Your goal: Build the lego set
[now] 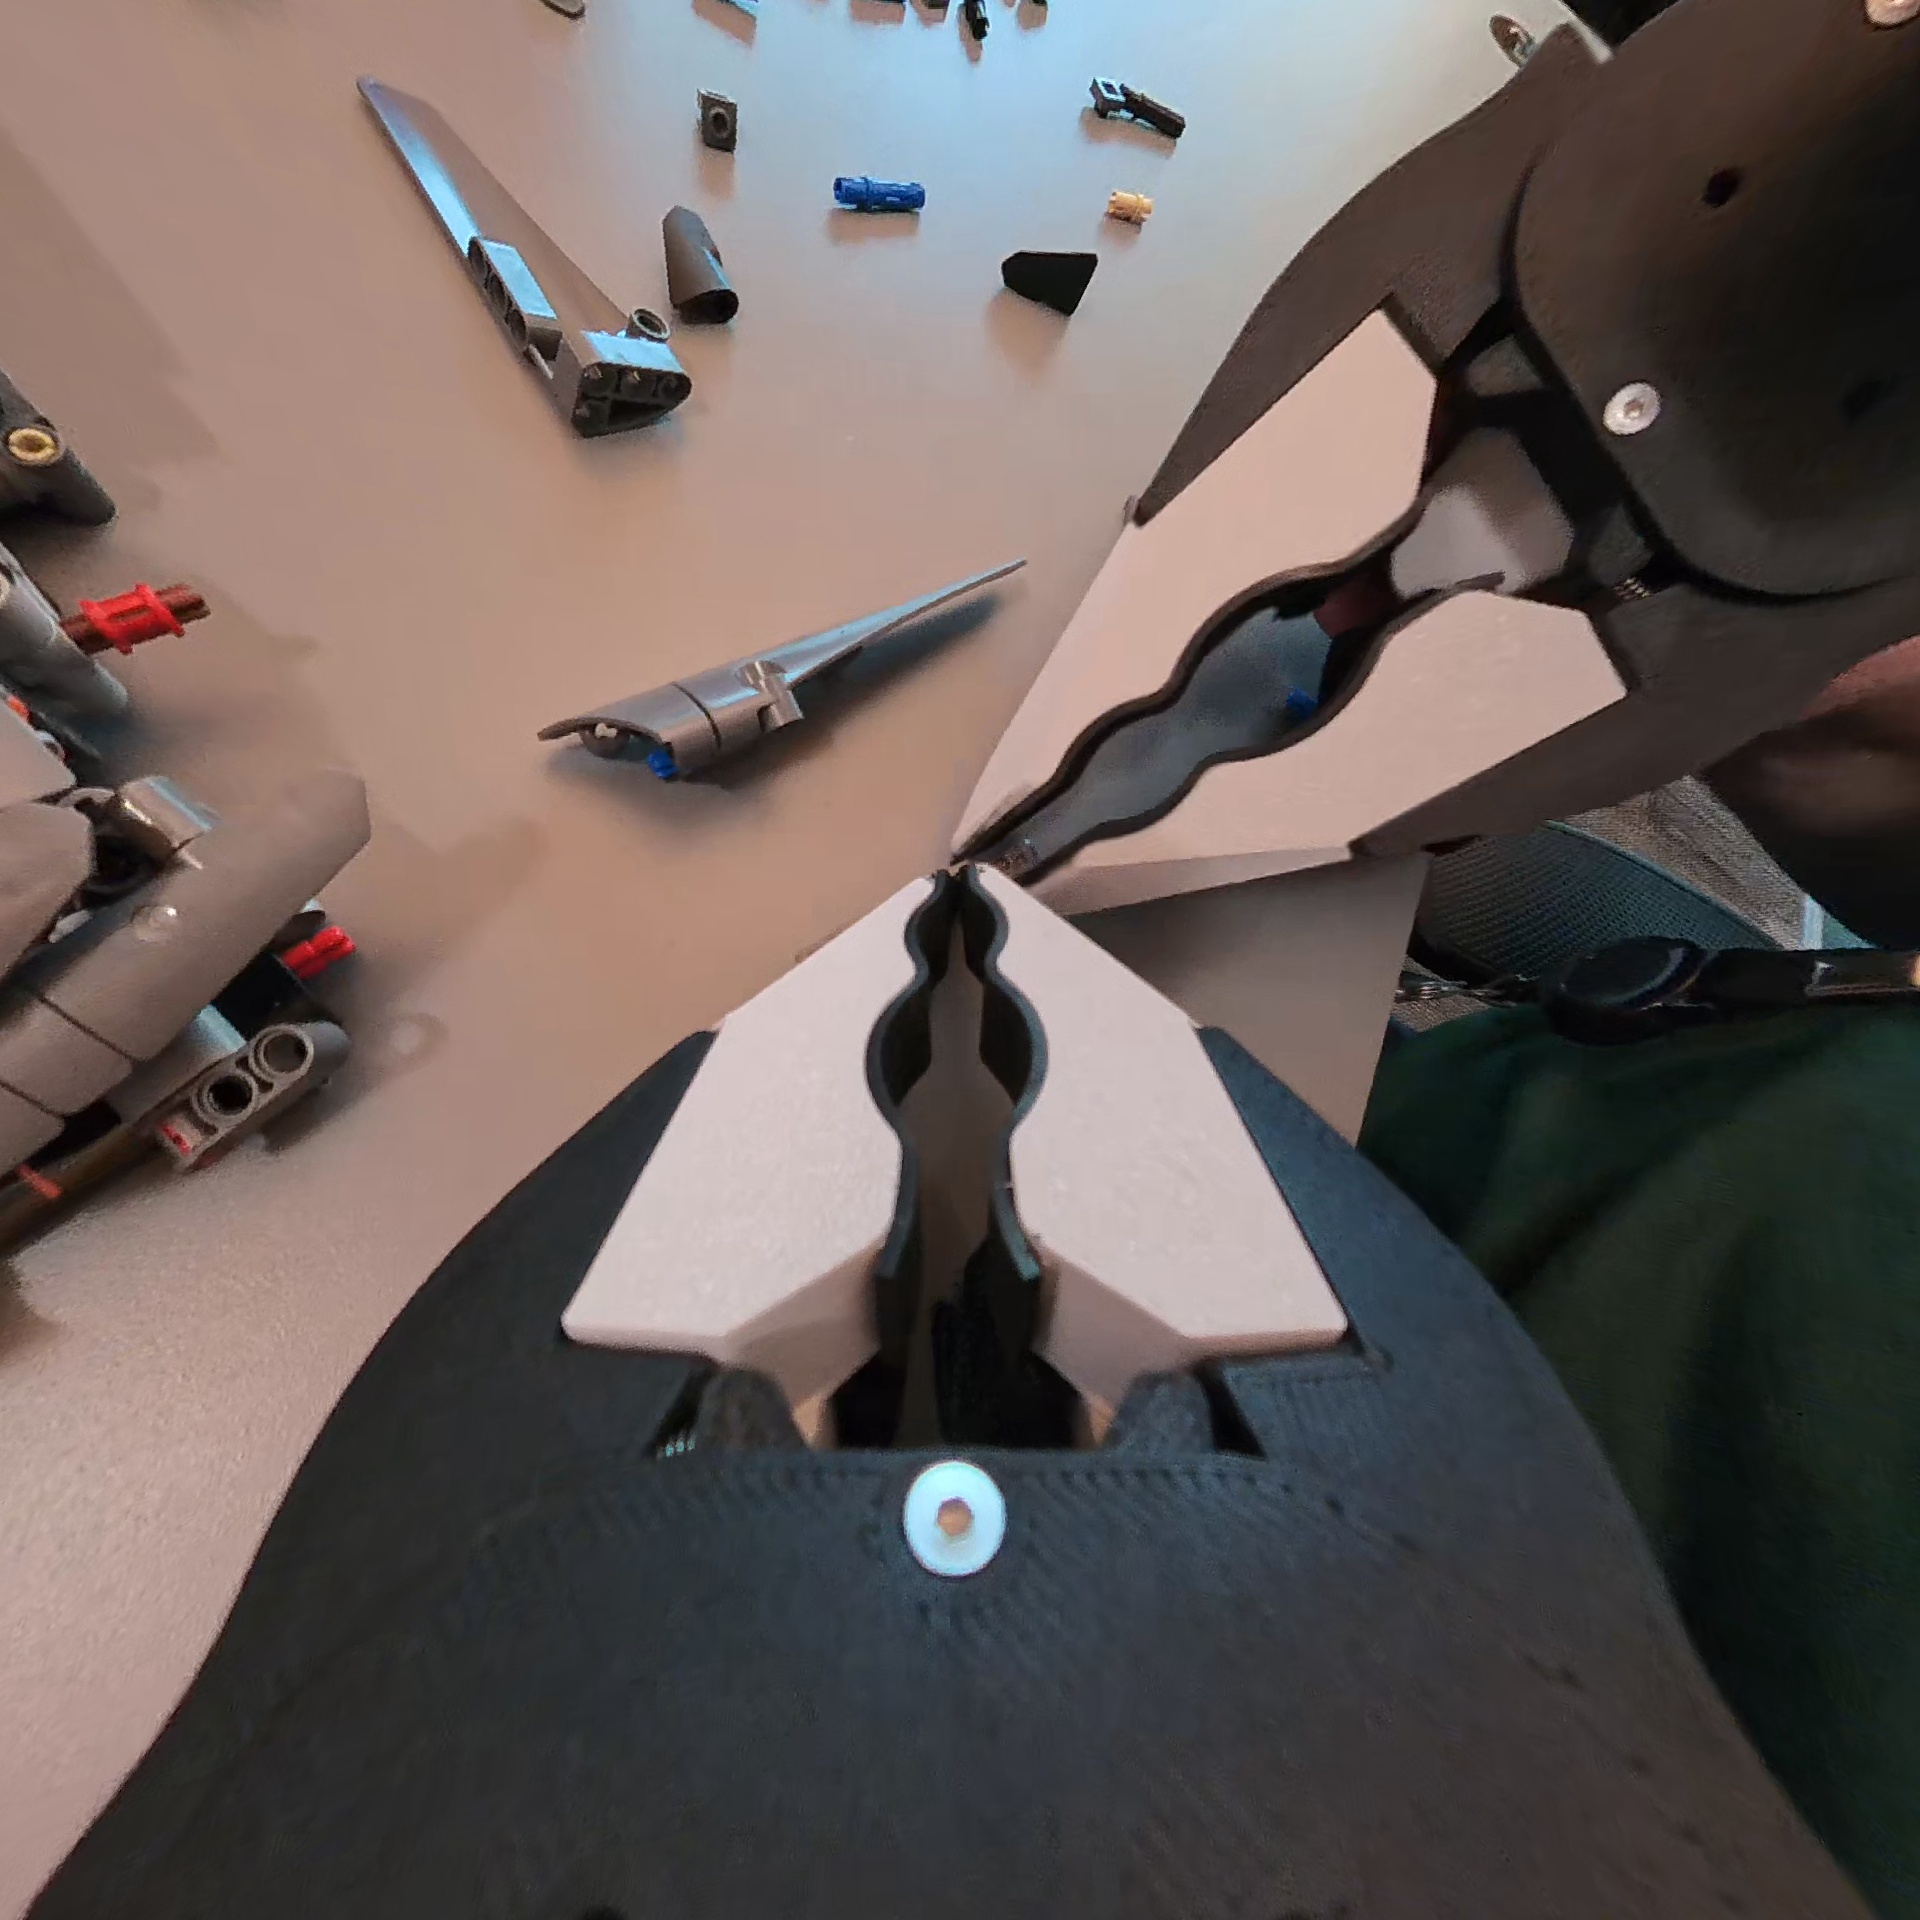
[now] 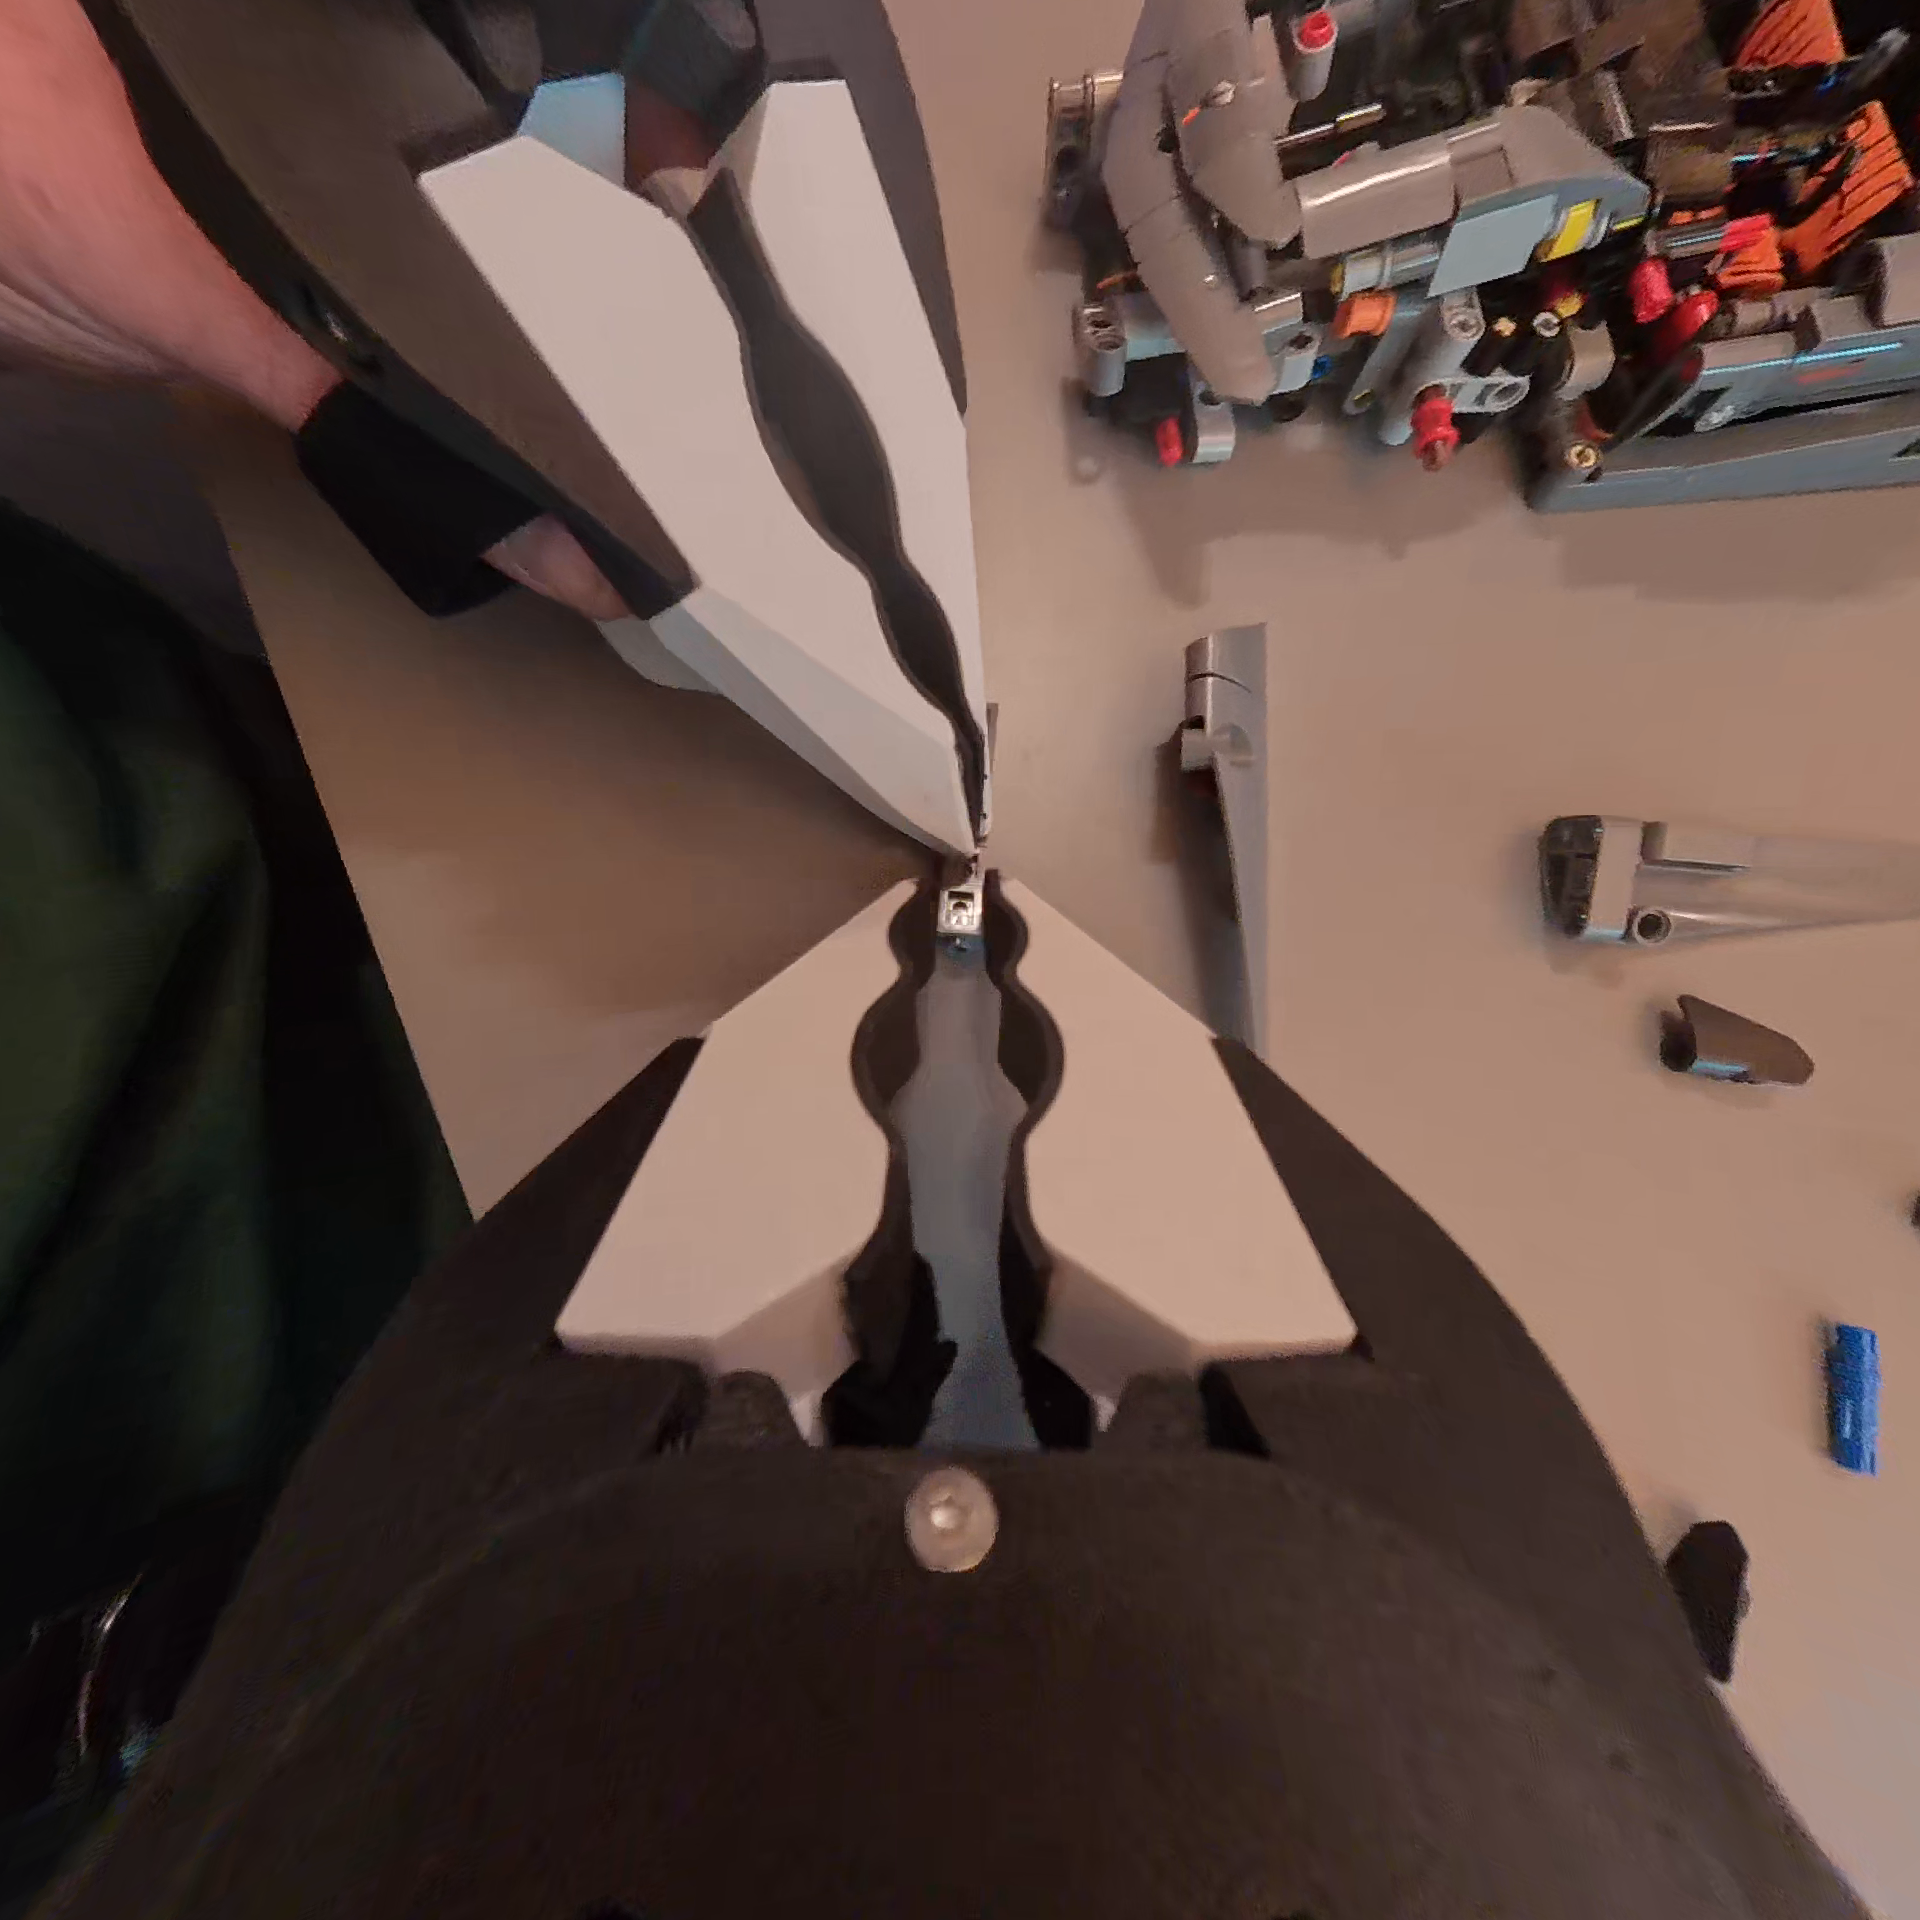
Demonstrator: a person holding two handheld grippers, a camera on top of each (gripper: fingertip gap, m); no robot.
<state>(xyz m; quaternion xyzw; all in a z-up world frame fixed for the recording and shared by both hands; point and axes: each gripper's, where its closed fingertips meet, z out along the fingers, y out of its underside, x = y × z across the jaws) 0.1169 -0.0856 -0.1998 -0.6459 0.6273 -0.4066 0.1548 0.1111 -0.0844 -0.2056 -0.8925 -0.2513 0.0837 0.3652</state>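
this looks like an office or lab-style workroom, though the frames show little beyond the work surface. the setting is a plain, smooth beige table (image 1: 436, 582) with a squared edge, lit by warm indoor light. past the table edge sits a dark mesh-backed chair (image 1: 1538, 914), the kind found at desks, over grey carpet-like flooring (image 1: 1745, 831). a black badge reel on a strap (image 1: 1642, 977) hangs near the person's green garment (image 1: 1662, 1351), which suggests a workplace. loose building-toy parts and a half-built grey model (image 2: 1455, 260) are spread over the table as on a bench set up for a session.
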